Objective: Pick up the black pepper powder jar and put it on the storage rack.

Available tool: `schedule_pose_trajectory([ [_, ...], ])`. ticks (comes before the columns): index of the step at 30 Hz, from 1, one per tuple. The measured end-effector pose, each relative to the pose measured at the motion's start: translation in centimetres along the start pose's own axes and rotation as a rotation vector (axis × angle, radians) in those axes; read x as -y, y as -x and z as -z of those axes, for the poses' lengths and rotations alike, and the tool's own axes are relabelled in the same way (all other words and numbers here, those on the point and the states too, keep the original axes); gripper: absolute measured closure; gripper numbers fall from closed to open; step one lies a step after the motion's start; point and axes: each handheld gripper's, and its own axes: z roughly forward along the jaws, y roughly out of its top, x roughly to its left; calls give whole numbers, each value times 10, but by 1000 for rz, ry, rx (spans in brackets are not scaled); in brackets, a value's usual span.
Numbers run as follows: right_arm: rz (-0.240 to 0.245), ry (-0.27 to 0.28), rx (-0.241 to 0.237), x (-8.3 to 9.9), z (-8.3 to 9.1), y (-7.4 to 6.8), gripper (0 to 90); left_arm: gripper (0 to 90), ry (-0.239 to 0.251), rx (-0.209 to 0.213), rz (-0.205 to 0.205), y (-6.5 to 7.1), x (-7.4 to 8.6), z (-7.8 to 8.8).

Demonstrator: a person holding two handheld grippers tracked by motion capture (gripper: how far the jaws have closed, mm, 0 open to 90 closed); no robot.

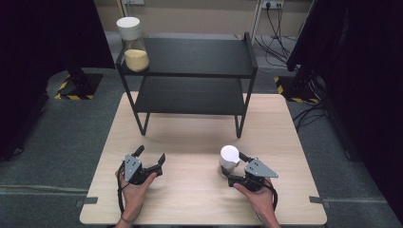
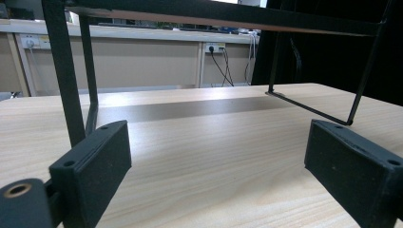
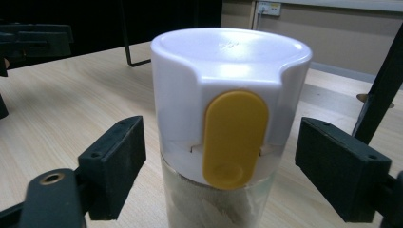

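Note:
A clear jar with a white lid [image 1: 229,156] stands on the wooden table [image 1: 190,204], right of centre. In the right gripper view the lid [image 3: 231,95] carries a yellow oval tab, and pale contents show through the glass below. My right gripper [image 1: 231,166] has a jaw on either side of the jar, and a small gap shows between each pad [image 3: 114,161] and the jar. My left gripper [image 1: 151,154] rests on the table at the left, open, with nothing between its pads [image 2: 95,166].
A black two-tier metal rack [image 1: 190,71] stands at the far half of the table. On its top shelf, at the left, is a second white-lidded jar [image 1: 133,45] with yellow contents. Rack legs [image 2: 66,71] rise just ahead of my left gripper.

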Motion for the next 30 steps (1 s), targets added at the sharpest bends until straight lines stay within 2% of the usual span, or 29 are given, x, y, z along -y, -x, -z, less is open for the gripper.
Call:
schedule_pose_trajectory([
  [13,8,-12,-3,2,-9,0,292,77,-2,0,0,0,0,0],
  [24,0,7,10,6,-7,-4,304,77,0,-1,0,0,0,0],
  [30,-15,66,34,2,2,-7,305,77,-2,-2,-3,0,0,0],
])
